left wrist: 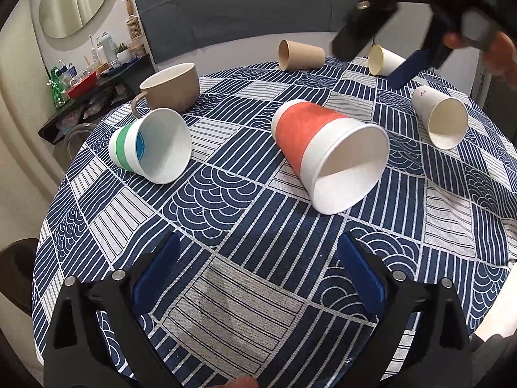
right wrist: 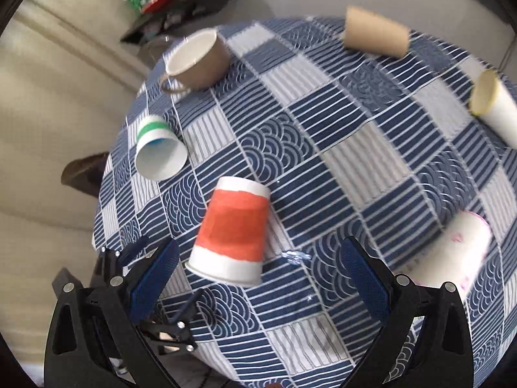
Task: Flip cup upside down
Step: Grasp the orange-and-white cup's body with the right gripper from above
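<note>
Orange paper cup (left wrist: 326, 148) lies on its side on tablecloth (left wrist: 226, 291). Left gripper (left wrist: 258, 278) and right gripper (right wrist: 258, 278): both wide, empty.

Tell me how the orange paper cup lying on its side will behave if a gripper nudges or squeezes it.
The orange paper cup lies on its side, so a nudge would probably roll it in an arc, being tapered. Its thin paper wall likely dents under a hard squeeze. It looks empty, so probably light.

No words, brands or numbers can be read. The white cup (left wrist: 441, 119) carries a small pink outline, perhaps a heart, and blurred pink marks in the right wrist view.
</note>
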`<state>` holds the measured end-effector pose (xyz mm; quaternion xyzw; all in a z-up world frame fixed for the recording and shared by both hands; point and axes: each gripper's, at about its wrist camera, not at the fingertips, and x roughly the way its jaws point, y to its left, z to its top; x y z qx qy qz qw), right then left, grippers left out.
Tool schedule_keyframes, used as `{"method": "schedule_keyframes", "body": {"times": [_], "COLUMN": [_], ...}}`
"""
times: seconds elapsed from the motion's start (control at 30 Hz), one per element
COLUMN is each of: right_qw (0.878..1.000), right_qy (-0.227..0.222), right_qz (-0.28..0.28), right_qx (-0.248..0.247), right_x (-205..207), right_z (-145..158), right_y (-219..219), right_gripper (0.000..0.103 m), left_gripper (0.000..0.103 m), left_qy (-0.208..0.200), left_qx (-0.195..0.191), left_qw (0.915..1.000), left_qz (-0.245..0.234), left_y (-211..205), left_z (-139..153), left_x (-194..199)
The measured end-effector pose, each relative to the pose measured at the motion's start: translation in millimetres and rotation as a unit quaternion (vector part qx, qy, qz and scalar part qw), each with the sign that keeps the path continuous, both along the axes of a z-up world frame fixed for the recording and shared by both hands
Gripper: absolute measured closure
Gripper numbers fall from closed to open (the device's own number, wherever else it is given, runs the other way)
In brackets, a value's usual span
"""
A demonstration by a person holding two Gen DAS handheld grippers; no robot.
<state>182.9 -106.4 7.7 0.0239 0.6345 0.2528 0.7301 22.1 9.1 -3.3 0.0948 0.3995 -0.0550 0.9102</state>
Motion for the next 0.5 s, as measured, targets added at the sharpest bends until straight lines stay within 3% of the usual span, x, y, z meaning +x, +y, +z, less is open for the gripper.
{"method": "schedule_keyframes", "body": {"times": [0.1,0.27,0.4,0.5], "right_qw": [0.998,0.991,0.991,0.989], "right_qy": [0.064,0.128,0.133,0.145], "right_qz": [0.008,0.031,0.031,0.020], "right_qx": [-0.005,0.007,-0.008,0.008], "right_x": [20,34,36,38], "right_z": [-18,-38,-47,-53], "right_y": [13,30,40,41], "right_gripper": [0.008,0.008,0.008,0.008], "left_gripper": [0.007,0.007,0.007,0.007], "left_qy": [-0.003,-0.004,-0.004,0.003], "left_qx": [0.005,0.000,-0.005,-0.022], "left_qw": [1.0000,0.9998,0.9998,0.9994], "left_qz": [-0.008,-0.017,-0.019,-0.028], "left_y": [1,2,2,4], "left_z": [-1,-3,-6,-8], "left_x": [2,7,10,13]}}
